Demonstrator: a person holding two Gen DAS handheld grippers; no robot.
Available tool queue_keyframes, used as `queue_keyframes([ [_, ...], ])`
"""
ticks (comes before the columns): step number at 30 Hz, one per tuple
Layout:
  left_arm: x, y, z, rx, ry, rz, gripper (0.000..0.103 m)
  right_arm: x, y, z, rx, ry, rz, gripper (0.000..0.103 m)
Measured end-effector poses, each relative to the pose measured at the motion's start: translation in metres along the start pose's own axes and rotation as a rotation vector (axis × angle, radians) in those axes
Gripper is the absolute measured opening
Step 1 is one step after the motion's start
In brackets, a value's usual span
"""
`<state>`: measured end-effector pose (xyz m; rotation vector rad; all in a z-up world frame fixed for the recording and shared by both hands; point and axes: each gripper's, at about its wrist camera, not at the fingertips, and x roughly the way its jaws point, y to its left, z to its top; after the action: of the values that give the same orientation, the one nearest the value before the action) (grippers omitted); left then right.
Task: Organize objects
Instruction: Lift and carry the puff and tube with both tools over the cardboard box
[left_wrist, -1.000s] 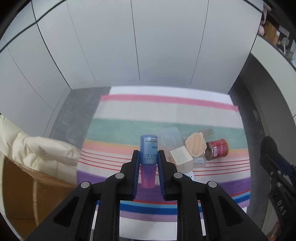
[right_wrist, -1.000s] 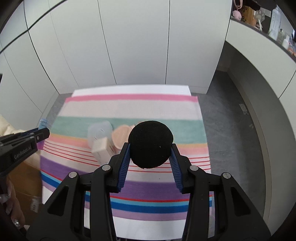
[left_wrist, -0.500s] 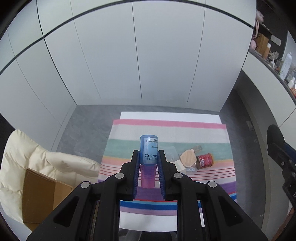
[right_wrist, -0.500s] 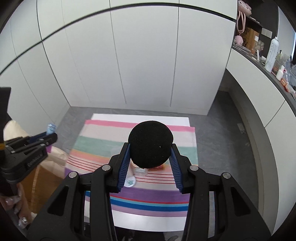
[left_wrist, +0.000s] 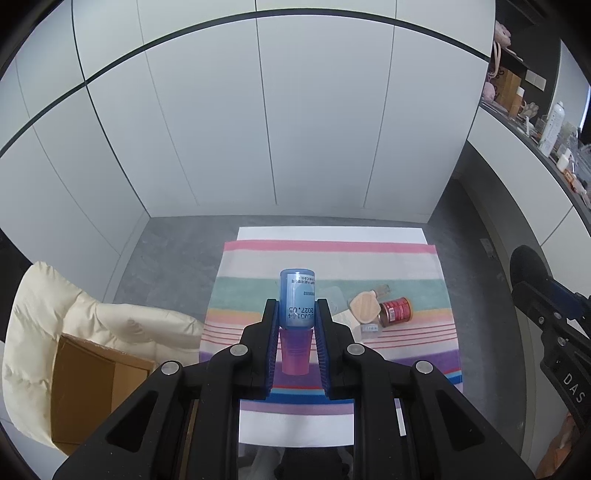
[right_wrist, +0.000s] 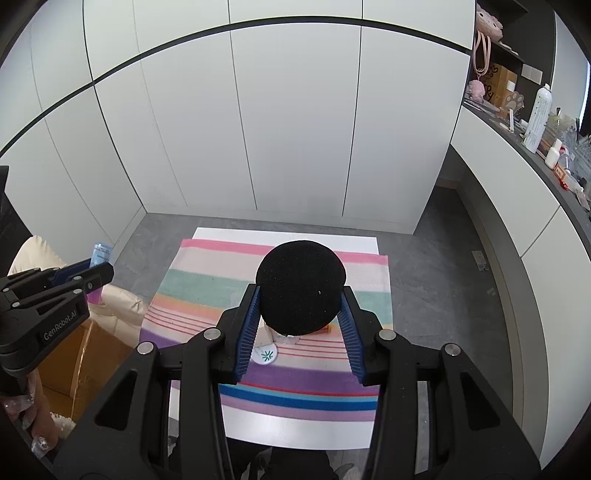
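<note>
My left gripper is shut on a blue bottle with a pink cap, held high above the striped cloth. My right gripper is shut on a black round ball, also well above the cloth. Far below on the cloth lie a red can on its side, a heart-shaped wooden piece, a clear lid and a small cream box. The ball hides most of these in the right wrist view, where a white round disc shows. The left gripper with its bottle appears there at the left.
The striped cloth covers a white table on a grey floor. A cardboard box and a cream padded cushion sit at the table's left. White cupboard doors stand behind. A dark counter with bottles runs along the right.
Both grippers have risen with their loads; the table and its objects look much smaller and farther below. Both grips are unchanged.
</note>
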<state>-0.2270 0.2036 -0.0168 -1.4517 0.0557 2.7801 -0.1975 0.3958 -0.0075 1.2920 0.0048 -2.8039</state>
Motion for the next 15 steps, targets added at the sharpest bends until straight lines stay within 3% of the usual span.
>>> queue_keyframes([
  [15,-0.043,0.019,-0.055,0.008,-0.041,0.012,0.019,-0.029,-0.002,-0.049,0.016,-0.009,0.024,0.044],
])
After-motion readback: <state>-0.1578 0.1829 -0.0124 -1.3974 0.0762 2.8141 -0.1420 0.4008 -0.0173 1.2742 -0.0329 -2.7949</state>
